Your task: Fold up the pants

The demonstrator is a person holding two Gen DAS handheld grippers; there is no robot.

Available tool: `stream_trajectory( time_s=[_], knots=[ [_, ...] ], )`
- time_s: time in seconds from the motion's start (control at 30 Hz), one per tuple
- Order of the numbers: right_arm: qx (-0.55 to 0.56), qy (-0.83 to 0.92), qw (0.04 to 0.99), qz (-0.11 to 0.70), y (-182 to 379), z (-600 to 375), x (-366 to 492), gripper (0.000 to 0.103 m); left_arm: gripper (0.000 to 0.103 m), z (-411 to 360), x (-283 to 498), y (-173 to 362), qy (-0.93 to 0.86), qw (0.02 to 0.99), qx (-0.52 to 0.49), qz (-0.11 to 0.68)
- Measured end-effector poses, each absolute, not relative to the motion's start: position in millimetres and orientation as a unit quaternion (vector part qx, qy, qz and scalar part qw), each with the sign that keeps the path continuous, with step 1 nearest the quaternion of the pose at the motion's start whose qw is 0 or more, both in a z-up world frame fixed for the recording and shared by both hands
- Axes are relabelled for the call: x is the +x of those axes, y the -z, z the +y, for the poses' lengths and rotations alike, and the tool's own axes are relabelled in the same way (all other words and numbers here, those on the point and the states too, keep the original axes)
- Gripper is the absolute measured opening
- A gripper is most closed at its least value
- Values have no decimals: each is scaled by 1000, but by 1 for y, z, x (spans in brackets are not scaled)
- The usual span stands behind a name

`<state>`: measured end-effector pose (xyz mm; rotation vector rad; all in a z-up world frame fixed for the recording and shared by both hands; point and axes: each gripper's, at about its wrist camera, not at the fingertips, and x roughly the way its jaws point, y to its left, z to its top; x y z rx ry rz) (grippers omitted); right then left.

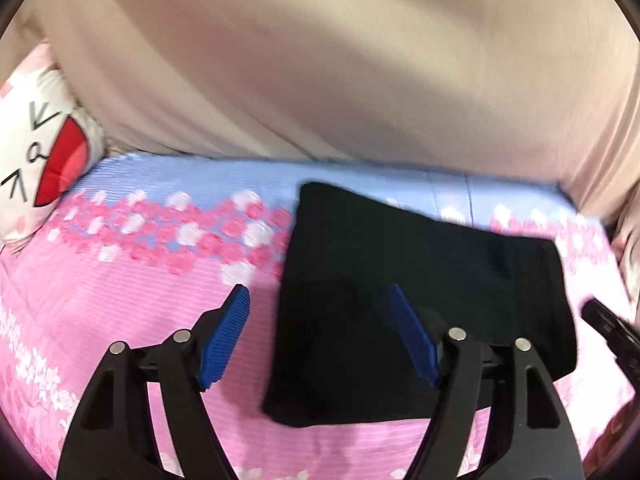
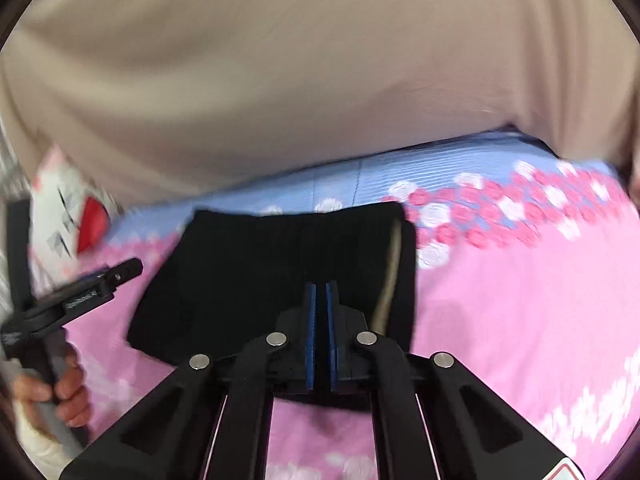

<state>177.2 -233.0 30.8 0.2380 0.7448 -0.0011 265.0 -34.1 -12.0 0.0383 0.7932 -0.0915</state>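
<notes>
left tongs (image 1: 318,294) spread | right tongs (image 2: 321,292) pressed together (empty) | pants (image 1: 420,292) folded on bedsheet (image 1: 120,300)

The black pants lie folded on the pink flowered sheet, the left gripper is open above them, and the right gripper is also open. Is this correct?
Not quite. The right gripper is shut: the right wrist view shows its blue pads together with nothing between them. The rest holds: the black pants lie folded on the pink flowered sheet, and the left gripper is open above them.
</notes>
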Motion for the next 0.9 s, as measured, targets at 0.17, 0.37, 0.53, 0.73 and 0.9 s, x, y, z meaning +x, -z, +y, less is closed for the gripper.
stream_trajectory(
  time_s=[0.17,0.37,0.53,0.73,0.9],
  knots=[
    [113,56,904,408,19,-268,228,0,71,-51,287,53,23,902,48,429],
    [126,50,917,374,-17,-263,170,41,84,-31,271,46,32,906,32,422],
    [132,42,899,416,17,-254,165,42,84,-34,257,43,25,910,53,410],
    [132,25,913,385,-11,-252,168,16,84,-46,248,43,17,911,85,402],
    [87,73,906,408,23,-254,182,26,85,-47,246,44,6,913,90,397]
  ],
)
